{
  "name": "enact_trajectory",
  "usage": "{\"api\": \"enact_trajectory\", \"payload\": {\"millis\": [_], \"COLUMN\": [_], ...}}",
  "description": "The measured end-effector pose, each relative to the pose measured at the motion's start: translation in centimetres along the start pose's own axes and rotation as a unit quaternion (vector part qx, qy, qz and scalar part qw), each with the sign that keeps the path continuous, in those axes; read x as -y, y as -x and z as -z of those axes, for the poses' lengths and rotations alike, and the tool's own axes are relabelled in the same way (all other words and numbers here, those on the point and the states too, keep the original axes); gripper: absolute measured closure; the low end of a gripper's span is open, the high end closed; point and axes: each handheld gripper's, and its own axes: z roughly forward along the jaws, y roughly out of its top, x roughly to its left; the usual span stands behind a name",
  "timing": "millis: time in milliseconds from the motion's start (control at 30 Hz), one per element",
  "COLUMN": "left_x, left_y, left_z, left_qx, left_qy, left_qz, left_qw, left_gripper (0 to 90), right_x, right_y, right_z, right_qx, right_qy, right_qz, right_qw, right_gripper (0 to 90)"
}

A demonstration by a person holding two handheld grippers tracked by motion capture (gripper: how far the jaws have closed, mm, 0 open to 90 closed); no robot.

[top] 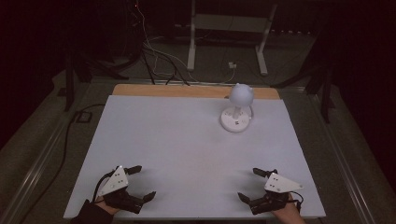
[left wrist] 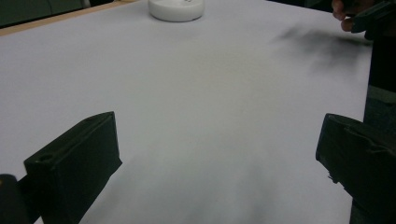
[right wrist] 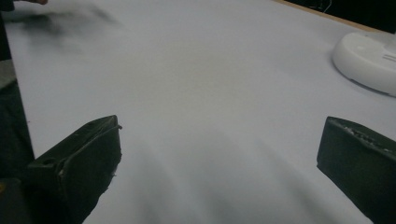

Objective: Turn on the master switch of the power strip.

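both grippers' fingers (left wrist: pixel 74 163) spread, lamp (top: pixel 238 112) far.

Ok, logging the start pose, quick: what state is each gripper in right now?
Left gripper: open, holding nothing, low over the near left of the table.
Right gripper: open, holding nothing, at the near right.

White desk lamp (top: pixel 237 108) — a round, flat base on the white table surface, a short stem, and a rounded, globe-like head with two small ear-like bumps on top. It stands upright at the far right part of the table, near the wooden far edge — well apart from both grippers. Its base appears in both gripper views (left wrist: pixel 176 9) (right wrist: pixel 369 60).
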Motion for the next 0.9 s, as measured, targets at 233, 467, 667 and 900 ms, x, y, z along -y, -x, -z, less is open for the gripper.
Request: {"api": "enact_trajectory", "payload": {"millis": [233,467,667,900], "left_x": [-0.03,-0.03,-0.05,-0.06], "left_y": [0.04,0.03,0.04,0.03], "left_z": [-0.10,-0.07,0.00,-0.01], "left_qx": [0.001,0.000,0.000,0.001], "left_qy": [-0.002,-0.002,0.000,0.000], "left_qz": [0.000,0.002,0.001,0.002], "left_qw": [1.0000,1.0000,1.0000,1.0000], "left_gripper": [0.2,0.2,0.2,0.2], "right_x": [0.14,0.11,-0.09,-0.66], "right_y": [0.37,0.44,0.32,0.46], "right_z": [0.06,0.16,-0.12,-0.68], "right_qx": [0.002,0.023,0.019,0.001], "right_qy": [-0.006,-0.020,-0.033,-0.064], "right_qz": [-0.004,0.000,0.004,-0.007], "right_qw": [1.0000,0.9995,0.9993,0.9979], "right_gripper": [0.0,0.0,0.0,0.0]}}
